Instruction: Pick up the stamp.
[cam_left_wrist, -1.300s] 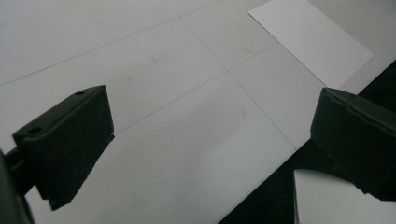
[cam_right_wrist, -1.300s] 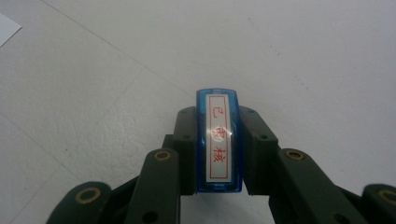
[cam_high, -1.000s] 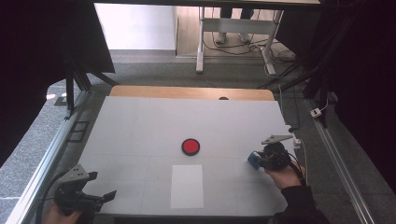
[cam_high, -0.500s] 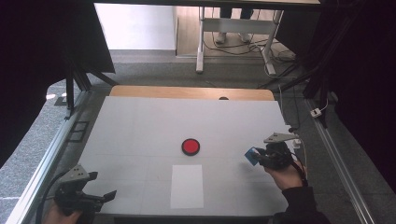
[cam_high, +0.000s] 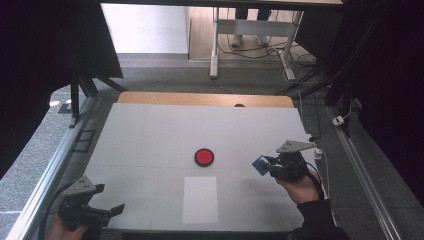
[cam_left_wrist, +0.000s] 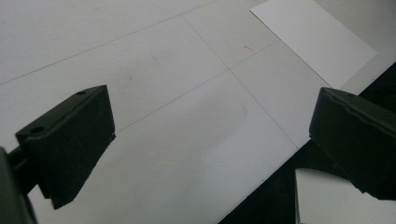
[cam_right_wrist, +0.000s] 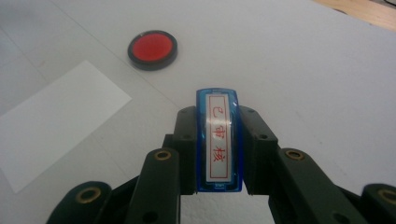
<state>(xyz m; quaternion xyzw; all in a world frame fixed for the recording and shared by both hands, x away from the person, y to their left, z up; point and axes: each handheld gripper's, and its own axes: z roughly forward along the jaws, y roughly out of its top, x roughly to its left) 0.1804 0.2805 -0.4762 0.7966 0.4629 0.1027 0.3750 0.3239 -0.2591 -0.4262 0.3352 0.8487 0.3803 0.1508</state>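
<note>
At the near left corner of the white tabletop (cam_high: 150, 135), the left gripper (cam_high: 107, 212) is held by a hand at the table's front edge. In the left gripper view its two black fingers (cam_left_wrist: 70, 135) stand wide apart with nothing between them, over bare tabletop just inside the edge.

Right of that, near the front edge and about midway across, a white sheet of paper (cam_high: 200, 199) lies flat. In the left gripper view the same sheet (cam_left_wrist: 314, 38) shows at the upper right. Just beyond the paper, a little farther from the person, sits a round red pad with a black rim (cam_high: 204, 157), apart from the sheet. The right gripper view shows the pad (cam_right_wrist: 152, 49) ahead and to the left, with the paper (cam_right_wrist: 56, 119) nearer on the left.

Farther right, the right gripper (cam_high: 264, 166) is held in a hand (cam_high: 300, 187) near the right edge of the tabletop, pointing toward the pad. Its fingers (cam_right_wrist: 187, 140) are clamped on a blue stamp (cam_right_wrist: 219, 140), one on each long side. The stamp has a white label with red characters in a red frame. In the high view the stamp (cam_high: 259, 164) is a small blue block at the gripper's tip, near the pad but apart from it; whether it is lifted off the tabletop cannot be told.
</note>
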